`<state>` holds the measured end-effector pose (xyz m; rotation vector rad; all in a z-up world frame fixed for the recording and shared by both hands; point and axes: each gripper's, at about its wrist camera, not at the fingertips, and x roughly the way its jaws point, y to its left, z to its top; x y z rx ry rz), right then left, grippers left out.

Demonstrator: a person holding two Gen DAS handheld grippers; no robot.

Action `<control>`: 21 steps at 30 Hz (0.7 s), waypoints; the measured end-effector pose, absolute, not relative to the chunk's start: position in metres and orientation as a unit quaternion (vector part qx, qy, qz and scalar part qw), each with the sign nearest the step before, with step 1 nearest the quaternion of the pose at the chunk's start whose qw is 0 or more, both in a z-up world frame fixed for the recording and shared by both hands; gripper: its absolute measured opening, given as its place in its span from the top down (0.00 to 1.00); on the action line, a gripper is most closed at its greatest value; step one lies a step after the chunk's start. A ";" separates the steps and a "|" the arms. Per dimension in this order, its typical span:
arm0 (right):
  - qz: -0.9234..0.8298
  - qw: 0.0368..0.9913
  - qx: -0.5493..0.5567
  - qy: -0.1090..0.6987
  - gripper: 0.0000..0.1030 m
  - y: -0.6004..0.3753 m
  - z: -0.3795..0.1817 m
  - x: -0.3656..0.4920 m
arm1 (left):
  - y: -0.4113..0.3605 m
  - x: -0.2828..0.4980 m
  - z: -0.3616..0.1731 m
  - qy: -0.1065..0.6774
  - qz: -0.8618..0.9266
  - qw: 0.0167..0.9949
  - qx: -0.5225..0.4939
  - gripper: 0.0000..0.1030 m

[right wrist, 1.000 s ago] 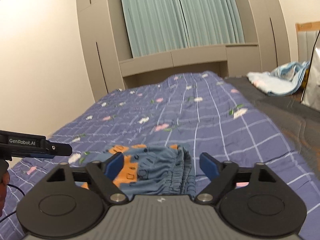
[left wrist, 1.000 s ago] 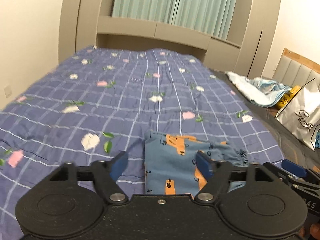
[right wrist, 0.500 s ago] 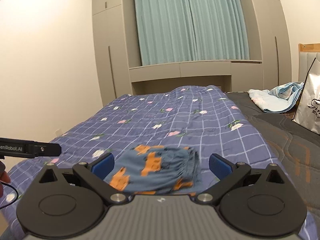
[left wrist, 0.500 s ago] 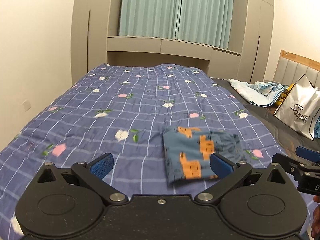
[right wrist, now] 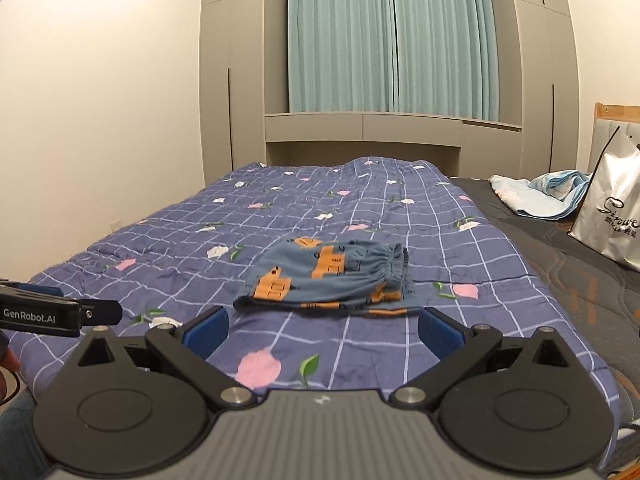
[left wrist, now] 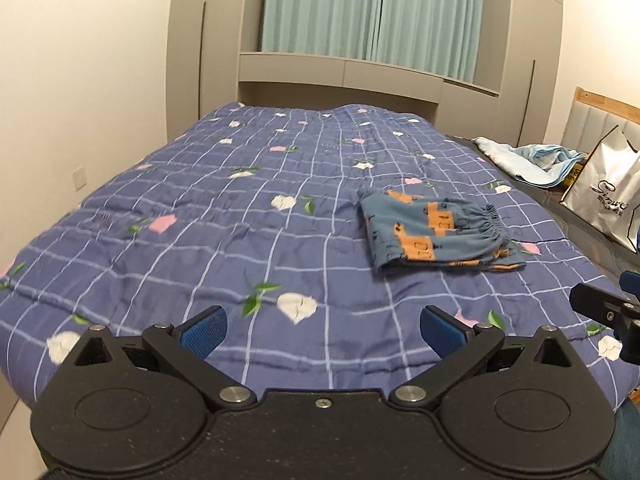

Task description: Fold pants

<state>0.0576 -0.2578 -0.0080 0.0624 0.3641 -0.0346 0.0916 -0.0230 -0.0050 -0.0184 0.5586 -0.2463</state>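
Left wall (left wrist: 80,80) plain, one socket low on it. We hold the left gripper (left wrist: 322,330) over the near edge of the quilt (left wrist: 200,240); its blue pads (left wrist: 204,328) stand spread wide, nothing between them but bare quilt. Its jaws have just been opening, and they are empty.

Quilt is purple-blue, white grid lines, pink and white flowers, and it covers the bed up to the grey cabinets (left wrist: 340,76) and pale green curtain (left wrist: 368,8) at the far end.

Right of centre on the quilt lie the pants (left wrist: 436,236): blue with orange blocks, folded into a flat packet, gathered waistband toward the right. They sit well apart from both grippers, touching neither.

From the right wrist view, the pants (right wrist: 332,276) lie just beyond the right gripper (right wrist: 322,330), ahead of the gap between its pads (right wrist: 438,330). That gripper is likewise spread wide and holds nothing; its jaws have just been opening as well. In the left wrist view its tip (left wrist: 604,308) shows at the right edge.

Farther right, past the quilt's edge, dark grey mattress (right wrist: 560,264). On it a crumpled light blue cloth (right wrist: 540,196), then a white shopping bag (right wrist: 612,216) standing upright near the headboard (left wrist: 592,116).
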 end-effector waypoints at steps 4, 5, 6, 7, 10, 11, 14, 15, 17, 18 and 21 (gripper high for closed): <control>-0.021 0.982 0.036 0.182 0.00 -0.256 -0.013 0.054 | -0.019 0.088 -0.010 0.278 -0.117 0.953 -0.004 0.01; -0.021 0.982 0.037 0.183 0.00 -0.257 -0.014 0.054 | -0.019 0.087 -0.011 0.280 -0.116 0.953 -0.003 0.01; -0.021 0.982 0.037 0.184 0.00 -0.257 -0.015 0.055 | -0.019 0.087 -0.011 0.281 -0.115 0.953 -0.003 0.01; -0.020 0.982 0.038 0.185 0.00 -0.258 -0.015 0.056 | -0.019 0.087 -0.012 0.281 -0.114 0.953 -0.003 0.01; -0.019 0.981 0.038 0.188 0.00 -0.258 -0.016 0.057 | -0.018 0.087 -0.011 0.282 -0.112 0.953 -0.004 0.01; -0.019 0.981 0.038 0.189 0.00 -0.259 -0.017 0.058 | -0.019 0.088 -0.011 0.282 -0.112 0.953 -0.003 0.01; -0.020 0.981 0.040 0.191 0.00 -0.260 -0.017 0.058 | -0.019 0.088 -0.011 0.283 -0.112 0.953 -0.004 0.01; -0.020 0.981 0.040 0.191 0.00 -0.260 -0.017 0.058 | -0.019 0.089 -0.011 0.284 -0.112 0.952 -0.004 0.01; -0.019 0.980 0.039 0.192 0.00 -0.261 -0.018 0.058 | -0.019 0.089 -0.012 0.287 -0.110 0.952 -0.002 0.01; -0.019 0.980 0.039 0.193 0.00 -0.261 -0.018 0.059 | -0.019 0.090 -0.012 0.288 -0.109 0.952 -0.002 0.01; -0.017 0.980 0.039 0.196 0.00 -0.261 -0.019 0.059 | -0.018 0.090 -0.012 0.288 -0.107 0.952 -0.002 0.01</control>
